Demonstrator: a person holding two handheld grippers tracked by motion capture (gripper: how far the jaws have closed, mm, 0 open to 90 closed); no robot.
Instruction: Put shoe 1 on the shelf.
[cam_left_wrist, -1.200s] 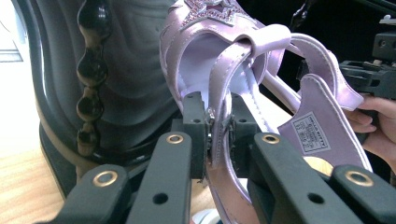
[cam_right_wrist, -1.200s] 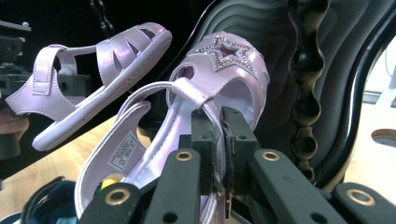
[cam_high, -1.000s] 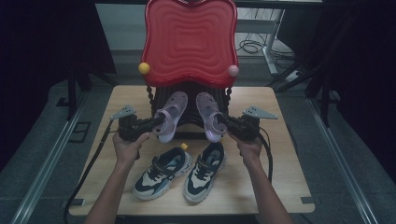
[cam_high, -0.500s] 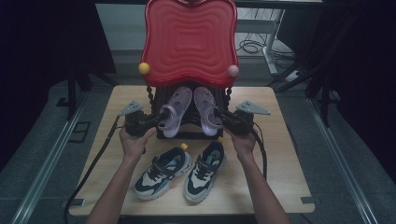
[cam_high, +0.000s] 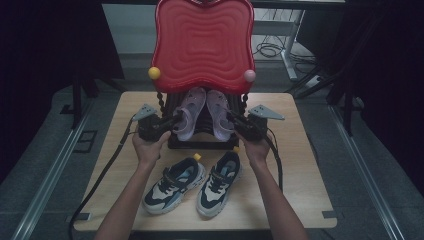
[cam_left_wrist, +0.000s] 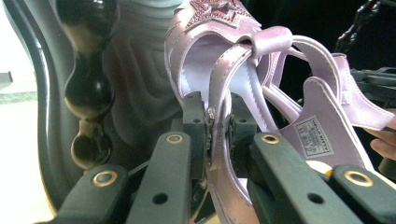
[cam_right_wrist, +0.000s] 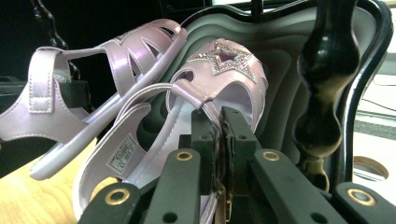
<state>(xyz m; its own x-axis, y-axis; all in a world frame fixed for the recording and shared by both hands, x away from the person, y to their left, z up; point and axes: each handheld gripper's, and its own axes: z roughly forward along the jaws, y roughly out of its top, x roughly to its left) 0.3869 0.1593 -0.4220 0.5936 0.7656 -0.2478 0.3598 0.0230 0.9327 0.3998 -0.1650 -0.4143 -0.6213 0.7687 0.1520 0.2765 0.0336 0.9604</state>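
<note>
While the sneakers lie outside, each lilac sandal is pinched by a gripper inside the rack.

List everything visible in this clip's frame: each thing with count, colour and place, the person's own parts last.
sandals: two, lilac, side by side at the rack, one clamped in each gripper
rack: one, red wavy top on black twisted posts, far middle of the table
knobs: yellow and pink at the top's near corners, a small yellow one by the base
sneakers: two, navy, white and pale blue, near middle of the table
table: one, light wood
left gripper: black, shut on the left sandal's heel strap
right gripper: black, shut on the right sandal's strap
hands: two, behind the grippers
</note>
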